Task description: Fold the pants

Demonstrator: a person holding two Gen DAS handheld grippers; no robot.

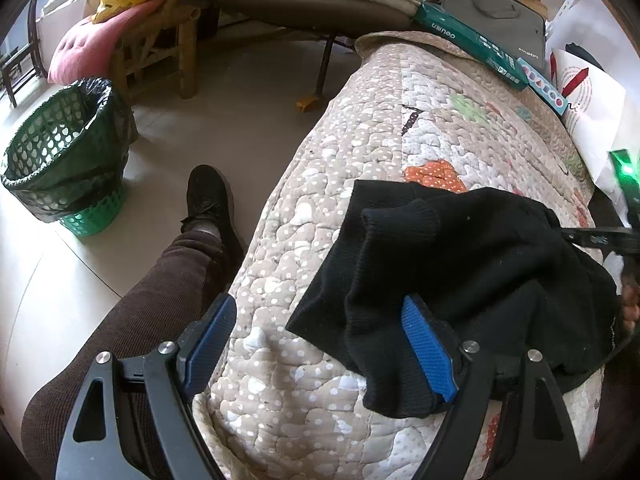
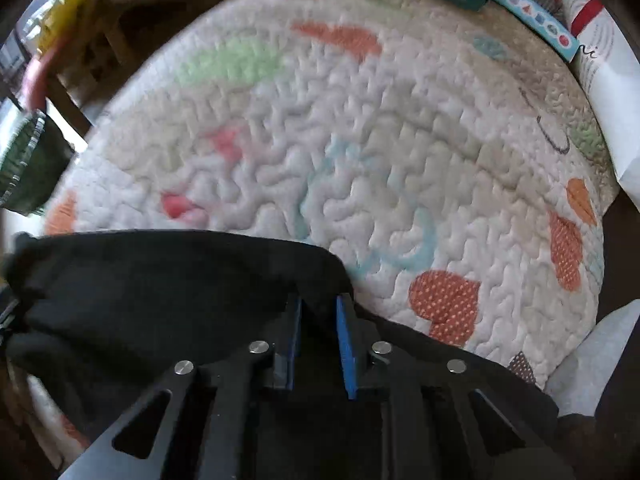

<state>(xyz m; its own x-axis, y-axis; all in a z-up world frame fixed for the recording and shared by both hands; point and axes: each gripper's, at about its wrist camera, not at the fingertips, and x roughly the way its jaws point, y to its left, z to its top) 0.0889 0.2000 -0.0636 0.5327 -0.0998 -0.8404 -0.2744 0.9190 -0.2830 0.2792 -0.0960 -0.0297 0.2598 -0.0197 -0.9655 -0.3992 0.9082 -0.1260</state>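
Roughly midway, by the look of things. Black pants (image 1: pixel 460 264) bunched in a loose heap on the near end of a quilted cover (image 1: pixel 360 128), not yet a neat flat stack. Two ribbed cuffs visible in the left wrist view, one lying over the other, so a lengthwise fold of leg onto leg seems already made, though uneven and rumpled. Hard to tell where the waistband sits; hidden under the heap or out of frame.

Left hand-held gripper (image 1: pixel 320 344) released, blue pads wide apart, one pad just touching the near edge of the cloth, the other over bare quilt beside a brown-trousered knee. Nothing held there.

Right hand-held gripper (image 2: pixel 318 344) nearly clenched, pads drawn close with black fabric (image 2: pixel 160 300) rising between and around them: judged to be gripping an edge of the pants, though blur in that view leaves the pinch itself slightly uncertain.

Left to do, probably: smoothing the layers, squaring the cuffs, then at least one crosswise fold to bring cuffs toward waist. Plenty of open quilt beyond the heap for that. Green mesh bin (image 1: pixel 64 152) on the floor, well apart, irrelevant to the work.
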